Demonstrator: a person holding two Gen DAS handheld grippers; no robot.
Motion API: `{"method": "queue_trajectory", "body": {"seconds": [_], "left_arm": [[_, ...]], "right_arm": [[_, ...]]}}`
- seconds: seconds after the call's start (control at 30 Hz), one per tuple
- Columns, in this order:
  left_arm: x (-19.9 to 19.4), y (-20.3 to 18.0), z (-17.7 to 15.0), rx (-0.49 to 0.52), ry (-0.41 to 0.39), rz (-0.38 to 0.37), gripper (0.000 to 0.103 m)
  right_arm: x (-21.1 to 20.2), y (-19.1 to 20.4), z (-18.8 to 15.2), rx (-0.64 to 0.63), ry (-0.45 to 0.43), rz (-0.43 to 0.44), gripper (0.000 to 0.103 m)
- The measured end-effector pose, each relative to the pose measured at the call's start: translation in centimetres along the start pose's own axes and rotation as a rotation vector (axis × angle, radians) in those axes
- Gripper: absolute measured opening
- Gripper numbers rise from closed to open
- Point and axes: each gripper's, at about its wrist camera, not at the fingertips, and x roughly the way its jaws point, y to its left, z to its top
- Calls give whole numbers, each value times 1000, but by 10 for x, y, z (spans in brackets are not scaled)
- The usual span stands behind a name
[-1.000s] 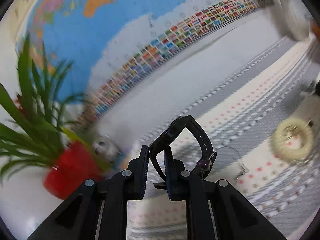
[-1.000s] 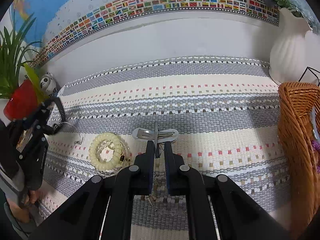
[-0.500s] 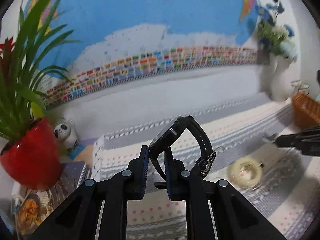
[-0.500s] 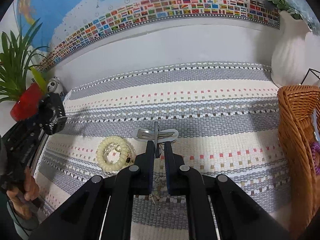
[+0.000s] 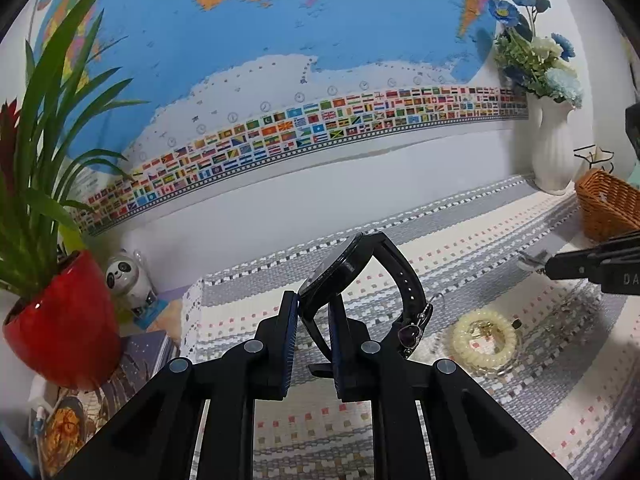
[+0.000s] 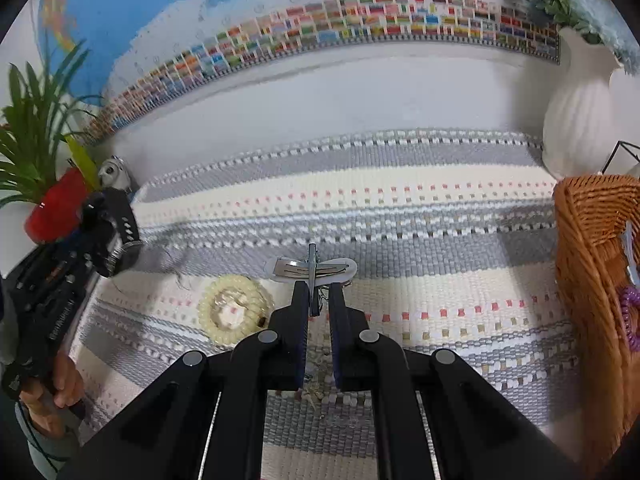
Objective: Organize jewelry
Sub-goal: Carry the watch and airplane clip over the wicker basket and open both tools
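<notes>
My left gripper (image 5: 313,309) is shut on a black wristwatch (image 5: 362,280) and holds it above the striped mat (image 5: 460,248); a small purple pendant (image 5: 410,334) dangles from the strap. The watch and left gripper also show in the right wrist view (image 6: 114,236) at the far left. My right gripper (image 6: 318,292) is shut on a silver hair clip (image 6: 310,268), held above the mat. A cream coil hair tie (image 6: 234,308) lies on the mat to its left, and also shows in the left wrist view (image 5: 486,338). A wicker basket (image 6: 600,264) stands at the right.
A red pot with a green plant (image 5: 64,320) and a panda figurine (image 5: 126,280) stand at the mat's left end. A white vase of flowers (image 5: 554,152) stands at the back right by the basket (image 5: 608,208). A purple coil (image 6: 629,312) lies in the basket. A world map covers the wall.
My left gripper with the watch has swung round and risen, now facing the wall and basket. My right gripper with the clip has lifted slightly and shifted right.
</notes>
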Motion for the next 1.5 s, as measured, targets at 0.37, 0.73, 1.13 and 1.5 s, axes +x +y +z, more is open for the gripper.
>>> {"method": "queue_trajectory", "body": {"seconds": [0.37, 0.73, 1.13, 1.5], "left_arm": [[-42, -62, 28, 182, -133, 28, 15], [-49, -97, 31, 192, -71, -31, 5], [-67, -183, 96, 139, -109, -454, 5], [3, -292, 119, 114, 130, -654, 5]], "right_arm": [[-75, -8, -7, -36, -79, -55, 10], [-117, -34, -28, 2, -127, -9, 11], [-204, -125, -44, 166, -226, -89, 10], [-189, -206, -60, 294, -42, -145, 10]]}}
